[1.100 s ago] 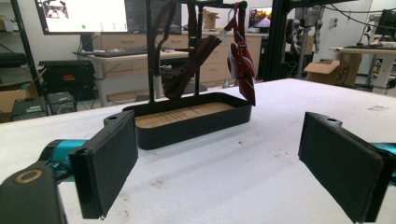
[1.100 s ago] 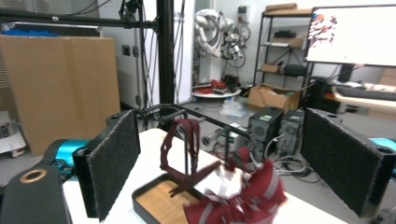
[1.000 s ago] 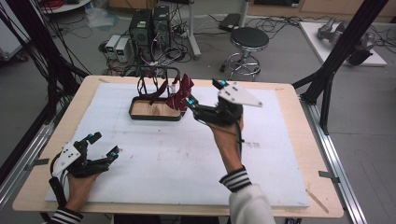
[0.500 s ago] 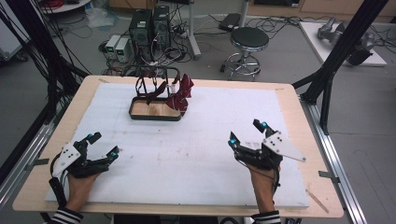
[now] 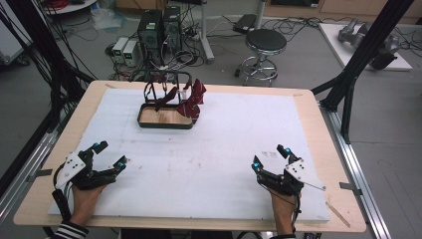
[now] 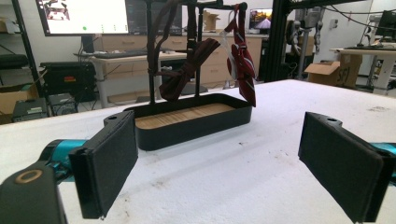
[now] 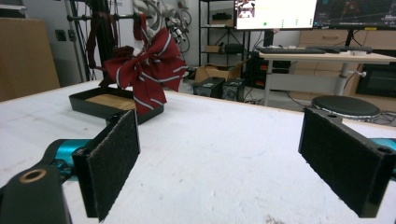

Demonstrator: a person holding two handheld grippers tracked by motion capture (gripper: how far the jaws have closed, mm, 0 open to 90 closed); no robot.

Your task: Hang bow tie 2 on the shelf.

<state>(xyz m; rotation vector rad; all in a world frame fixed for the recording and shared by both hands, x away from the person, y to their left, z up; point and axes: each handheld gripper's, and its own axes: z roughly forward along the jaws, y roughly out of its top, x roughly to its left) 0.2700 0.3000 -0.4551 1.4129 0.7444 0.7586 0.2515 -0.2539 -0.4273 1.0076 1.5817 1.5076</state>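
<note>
Bow (image 5: 193, 98): hangs from the rack (image 5: 166, 82) over the tray (image 5: 164, 122), at the bench's (image 5: 209, 149) far side; long axis vertical, tails down.
Left tongs (image 5: 110, 155): jaws apart, empty, near edge.
Right tongs (image 5: 270, 157): jaws apart, empty, well apart from the bow.

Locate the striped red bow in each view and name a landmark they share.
High view: the striped red bow hangs at the right end of the rack, far centre-left of the table.
Left gripper view: upper centre, hanging edge-on above the tray's right end.
Right gripper view: upper left, face-on.
Shared landmark: the black tray with a wooden floor.
</note>
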